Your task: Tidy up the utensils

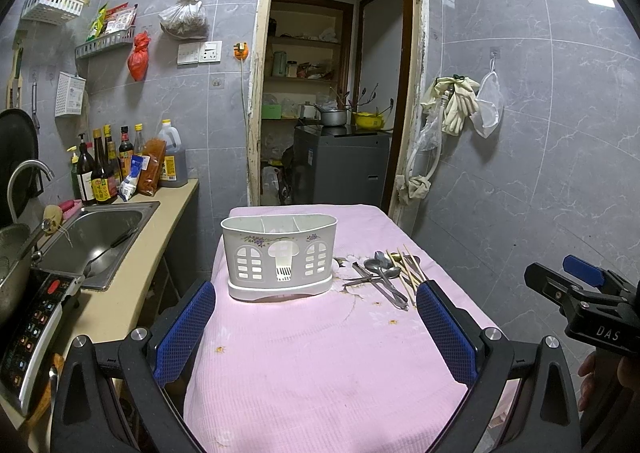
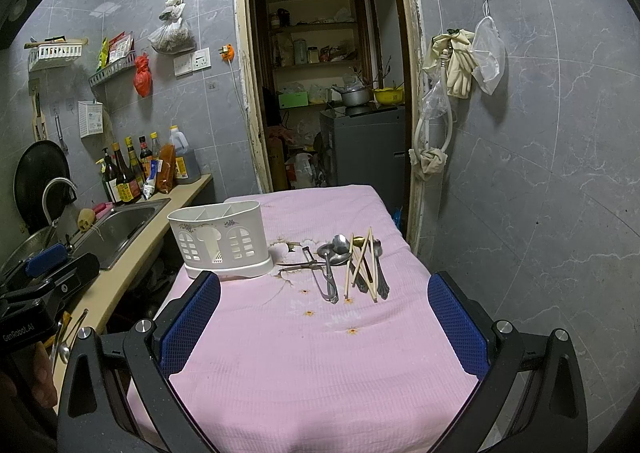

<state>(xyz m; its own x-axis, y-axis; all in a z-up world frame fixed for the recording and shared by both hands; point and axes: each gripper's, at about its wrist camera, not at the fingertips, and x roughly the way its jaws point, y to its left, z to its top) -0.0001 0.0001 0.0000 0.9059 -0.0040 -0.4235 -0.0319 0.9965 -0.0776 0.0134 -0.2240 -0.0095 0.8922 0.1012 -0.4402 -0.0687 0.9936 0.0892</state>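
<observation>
A white utensil holder [image 1: 279,257] [image 2: 221,239] with several compartments stands upright and empty on the far left of the pink-covered table [image 1: 320,353] [image 2: 320,353]. To its right lies a loose pile: metal spoons [image 2: 340,249] [image 1: 382,267], wooden chopsticks [image 2: 362,265] [image 1: 410,269] and metal tongs [image 2: 320,277] [image 1: 376,285]. My left gripper [image 1: 316,317] hovers open over the near table, short of the holder. My right gripper [image 2: 324,317] is open too, short of the pile. Both hold nothing.
A counter with a steel sink [image 1: 92,237] [image 2: 120,227], sauce bottles [image 1: 104,169] and a cooker panel [image 1: 36,329] runs along the left. An open doorway [image 1: 332,93] lies behind the table. Gloves and a bag [image 1: 464,105] hang on the right wall.
</observation>
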